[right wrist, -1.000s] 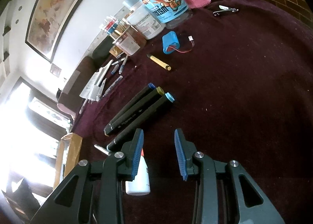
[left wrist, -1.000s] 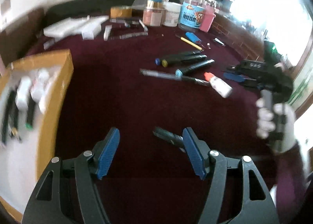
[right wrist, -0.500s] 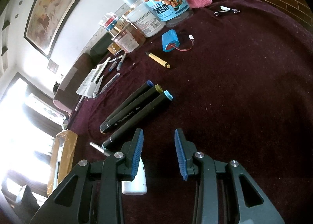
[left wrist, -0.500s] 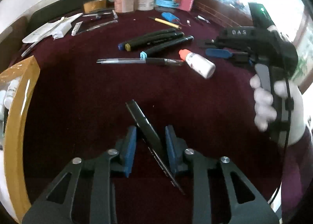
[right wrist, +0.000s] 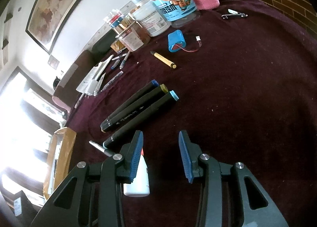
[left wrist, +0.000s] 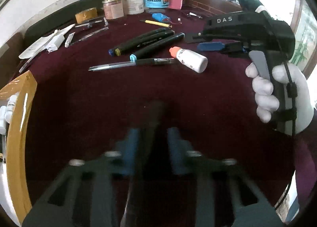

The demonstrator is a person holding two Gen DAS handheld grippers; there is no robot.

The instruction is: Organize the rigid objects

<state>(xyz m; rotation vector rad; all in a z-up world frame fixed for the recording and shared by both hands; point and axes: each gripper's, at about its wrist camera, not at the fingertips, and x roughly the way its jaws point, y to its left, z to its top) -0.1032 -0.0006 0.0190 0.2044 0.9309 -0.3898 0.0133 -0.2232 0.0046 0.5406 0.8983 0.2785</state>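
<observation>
Jaws of my left gripper (left wrist: 151,148) have just been closing and now pinch a dark pen (left wrist: 152,120) low over the maroon cloth (left wrist: 99,108), though blur hides the exact contact; my right gripper (right wrist: 160,155) hangs parted and empty, the white bottle (right wrist: 138,179) just beside its left pad. I judge this the pick-up step, with the cardboard box (left wrist: 21,108) at the left edge the likely home. Next I'd lift and carry left, keeping the pen from swivelling, while three black markers (left wrist: 146,43) and a clear pen (left wrist: 130,64) wait.
</observation>
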